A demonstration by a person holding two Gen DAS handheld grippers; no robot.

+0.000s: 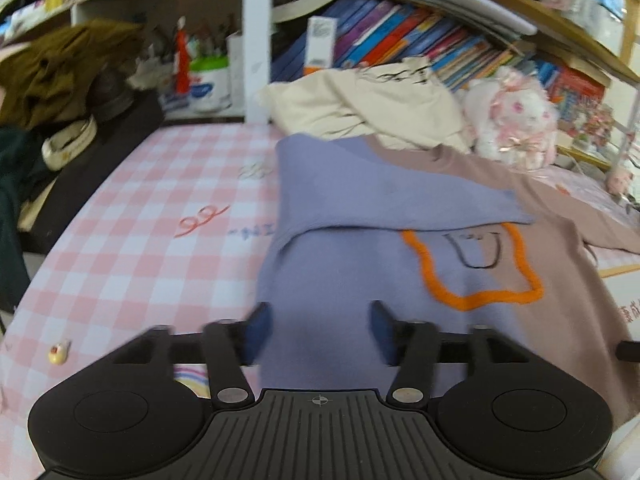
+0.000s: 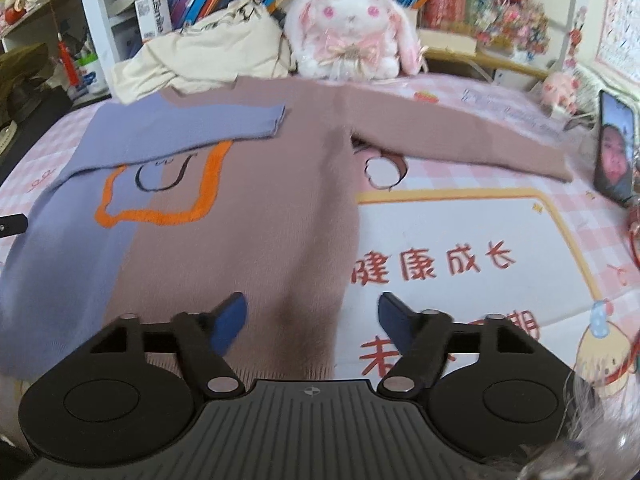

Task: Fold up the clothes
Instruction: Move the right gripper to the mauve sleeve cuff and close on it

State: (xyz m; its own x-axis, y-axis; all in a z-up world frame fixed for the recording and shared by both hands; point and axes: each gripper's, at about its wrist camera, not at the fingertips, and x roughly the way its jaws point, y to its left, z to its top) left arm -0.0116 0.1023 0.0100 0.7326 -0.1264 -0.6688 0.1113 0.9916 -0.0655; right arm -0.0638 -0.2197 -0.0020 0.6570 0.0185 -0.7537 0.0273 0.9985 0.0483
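A two-tone sweater (image 2: 248, 208), lavender on one half and mauve on the other with an orange outline on the chest, lies flat on the pink checked cloth. Its lavender sleeve (image 2: 192, 124) is folded across the chest; the mauve sleeve (image 2: 460, 132) stretches out to the right. My left gripper (image 1: 320, 332) hovers open over the lavender hem area (image 1: 320, 280), nothing between its blue pads. My right gripper (image 2: 312, 320) stands open above the mauve hem, the cloth under it and not pinched.
A cream garment (image 2: 208, 56) and a plush rabbit (image 2: 352, 32) sit behind the sweater below a shelf of books (image 1: 400, 36). A phone (image 2: 614, 148) leans at the right. A brown garment (image 1: 60, 68) is piled at left. A small figurine (image 1: 59, 352) lies on the checked cloth (image 1: 140, 240).
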